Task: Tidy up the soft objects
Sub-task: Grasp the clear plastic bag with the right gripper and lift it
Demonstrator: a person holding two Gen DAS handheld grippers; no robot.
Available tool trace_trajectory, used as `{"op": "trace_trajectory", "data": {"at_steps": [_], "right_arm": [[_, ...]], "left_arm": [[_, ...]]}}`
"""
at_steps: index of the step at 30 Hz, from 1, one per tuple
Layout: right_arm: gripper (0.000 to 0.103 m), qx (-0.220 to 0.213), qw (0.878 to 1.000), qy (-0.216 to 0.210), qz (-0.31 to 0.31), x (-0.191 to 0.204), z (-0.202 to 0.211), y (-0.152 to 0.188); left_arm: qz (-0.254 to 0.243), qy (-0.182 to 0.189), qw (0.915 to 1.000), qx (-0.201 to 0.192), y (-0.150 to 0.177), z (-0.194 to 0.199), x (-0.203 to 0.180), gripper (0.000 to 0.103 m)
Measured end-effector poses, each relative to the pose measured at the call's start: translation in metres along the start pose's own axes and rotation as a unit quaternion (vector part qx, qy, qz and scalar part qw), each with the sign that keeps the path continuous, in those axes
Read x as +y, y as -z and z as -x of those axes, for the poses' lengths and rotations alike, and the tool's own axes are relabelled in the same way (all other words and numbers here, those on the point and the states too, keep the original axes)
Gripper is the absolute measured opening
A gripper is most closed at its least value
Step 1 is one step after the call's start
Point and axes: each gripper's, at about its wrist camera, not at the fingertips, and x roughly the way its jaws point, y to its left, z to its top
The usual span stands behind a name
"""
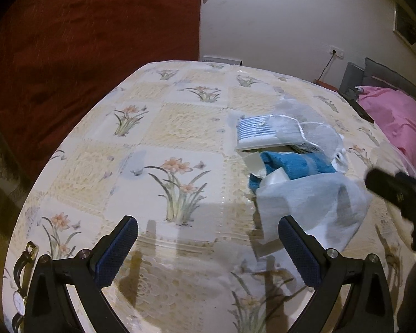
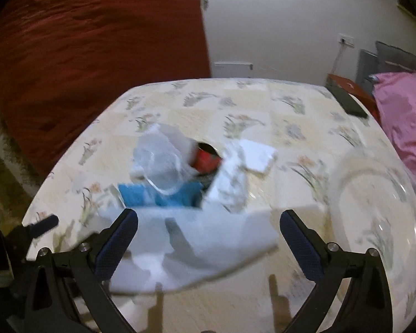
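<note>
Both grippers gape wide and hold nothing: the left gripper (image 1: 208, 252) over bare floral tablecloth (image 1: 141, 144) at lower centre, the right gripper (image 2: 209, 249) above the heap of soft cloths (image 2: 197, 222) mid-frame. A clear bowl (image 2: 380, 213), blurred, crowds the table's right edge.

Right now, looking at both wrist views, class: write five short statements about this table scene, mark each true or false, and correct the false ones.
1. Both the left gripper and the right gripper are open and hold nothing. True.
2. The tablecloth is plain red. False: it is cream with a flower print; the red is a curtain behind the table.
3. A blue cloth lies in the pile among white wrappings. True.
4. The clear glass plate sits on top of the pile. False: it lies on the table beside it.
5. The pink fabric lies on the table. False: it is off to the side.
</note>
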Motion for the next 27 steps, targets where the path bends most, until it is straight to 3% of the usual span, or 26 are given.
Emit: {"op": "trace_trajectory", "data": {"at_steps": [12,15,20,23,27], "right_arm": [[0.084,-0.001,0.999,-0.026,0.034,0.025,-0.043,-0.032],[0.074,0.005,0.999,-0.033,0.038,0.028,-0.054,-0.035],[0.04,0.022,0.998,-0.054,0.031,0.028,-0.067,-0.034],[0.03,0.017,0.998,-0.059,0.026,0.025,-0.064,-0.032],[0.025,0.003,0.998,-0.059,0.016,0.019,-0.054,-0.032]], "left_arm": [[0.006,0.006,0.9999,0.014,0.003,-0.01,0.005,0.103],[0.006,0.008,0.9998,0.018,0.004,-0.012,0.005,0.103],[0.009,0.011,0.9996,0.023,0.004,-0.014,0.006,0.103],[0.01,0.012,0.9995,0.026,0.005,-0.015,0.006,0.103],[0.009,0.011,0.9995,0.028,0.005,-0.015,0.005,0.103]]}}
